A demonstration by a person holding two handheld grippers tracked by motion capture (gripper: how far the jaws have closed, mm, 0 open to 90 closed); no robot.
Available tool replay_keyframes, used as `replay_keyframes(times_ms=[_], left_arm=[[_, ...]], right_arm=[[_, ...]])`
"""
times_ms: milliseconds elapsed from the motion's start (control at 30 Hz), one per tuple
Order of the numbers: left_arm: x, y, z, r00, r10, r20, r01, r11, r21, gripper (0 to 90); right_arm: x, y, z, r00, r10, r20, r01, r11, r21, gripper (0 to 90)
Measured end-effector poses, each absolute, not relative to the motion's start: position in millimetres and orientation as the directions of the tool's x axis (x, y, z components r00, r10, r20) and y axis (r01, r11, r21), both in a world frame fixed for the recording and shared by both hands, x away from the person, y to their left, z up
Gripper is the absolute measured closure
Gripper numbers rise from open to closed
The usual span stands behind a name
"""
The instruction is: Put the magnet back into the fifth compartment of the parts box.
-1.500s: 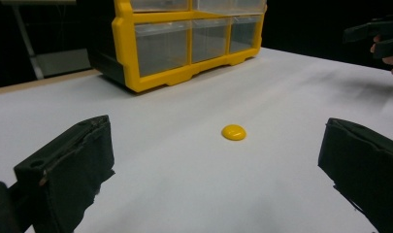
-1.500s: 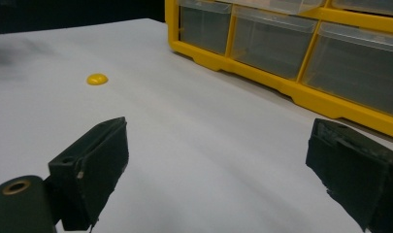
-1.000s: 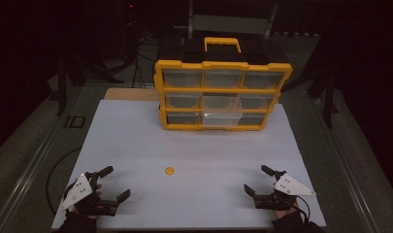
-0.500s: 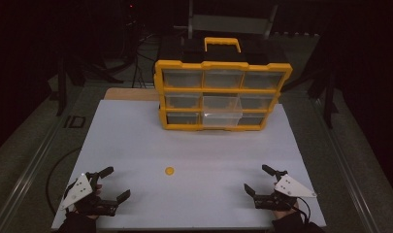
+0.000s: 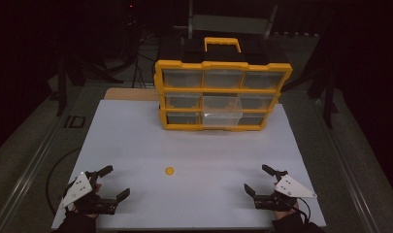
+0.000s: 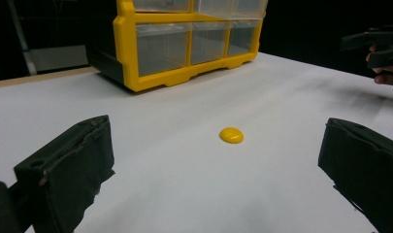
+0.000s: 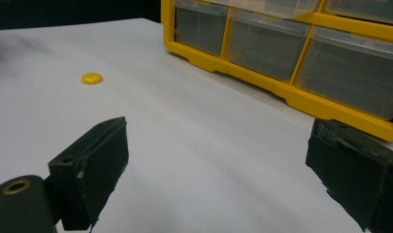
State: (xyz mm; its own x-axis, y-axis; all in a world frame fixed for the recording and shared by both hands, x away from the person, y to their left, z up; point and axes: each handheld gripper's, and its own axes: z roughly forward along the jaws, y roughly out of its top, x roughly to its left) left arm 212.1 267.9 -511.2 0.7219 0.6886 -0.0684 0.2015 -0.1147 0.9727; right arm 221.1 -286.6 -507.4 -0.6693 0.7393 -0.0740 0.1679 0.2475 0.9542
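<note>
The small yellow dome-shaped button (image 5: 170,171) lay alone on the bare white table top (image 5: 194,145), in the near half, left of the middle line as seen from the high view. From my left gripper (image 5: 109,183) it sat ahead and inward to the right, near but not touching; in the left gripper view the same button (image 6: 231,135) showed between my two black jaws and a little beyond them, slightly right of centre. From my right gripper (image 5: 259,180) it lay well apart, across the table to the left; the right gripper view put it (image 7: 92,78) far off toward the upper left, outside the line of the jaws. Left hand judged the nearer, and the straighter approach. The button looked round, so no long axis to line up with; low and flat-bottomed, likely needing a pinch close to the table surface. Left jaws stood spread wide, holding nothing, touching nothing I could see. Right jaws likewise spread wide and empty. Both grippers rested low near the front edge of the table. The yellow plastic organiser case with clear drawers (image 5: 222,97) stood upright at the far side, well apart from the button and from both grippers.
</note>
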Motion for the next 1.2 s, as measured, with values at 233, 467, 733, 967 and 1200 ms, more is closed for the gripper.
replay_keyframes(times_ms=[233,467,733,967,1200], left_arm=[[213.4,265.5,-497.6,0.729,0.681,-0.074,0.191,-0.097,0.977,0.1],[219.4,267.1,-474.1,0.738,0.671,-0.066,0.167,-0.088,0.982,0.1],[226.6,265.4,-452.1,0.753,0.657,-0.049,0.149,-0.097,0.984,0.1],[235.6,257.5,-439.8,0.767,0.64,-0.038,0.148,-0.12,0.982,0.1],[245.0,243.8,-423.8,0.796,0.605,-0.006,0.123,-0.151,0.981,0.1]], right_arm=[[221.0,-287.0,-507.0,-0.662,0.746,-0.076,0.169,0.248,0.954,8.2],[220.8,-286.1,-507.0,-0.659,0.748,-0.079,0.17,0.25,0.953,8.2],[218.9,-285.7,-505.0,-0.656,0.749,-0.089,0.155,0.25,0.956,8.3],[218.9,-286.4,-504.7,-0.648,0.756,-0.086,0.157,0.243,0.957,8.3],[219.3,-287.8,-504.7,-0.646,0.759,-0.085,0.155,0.24,0.958,8.3]])
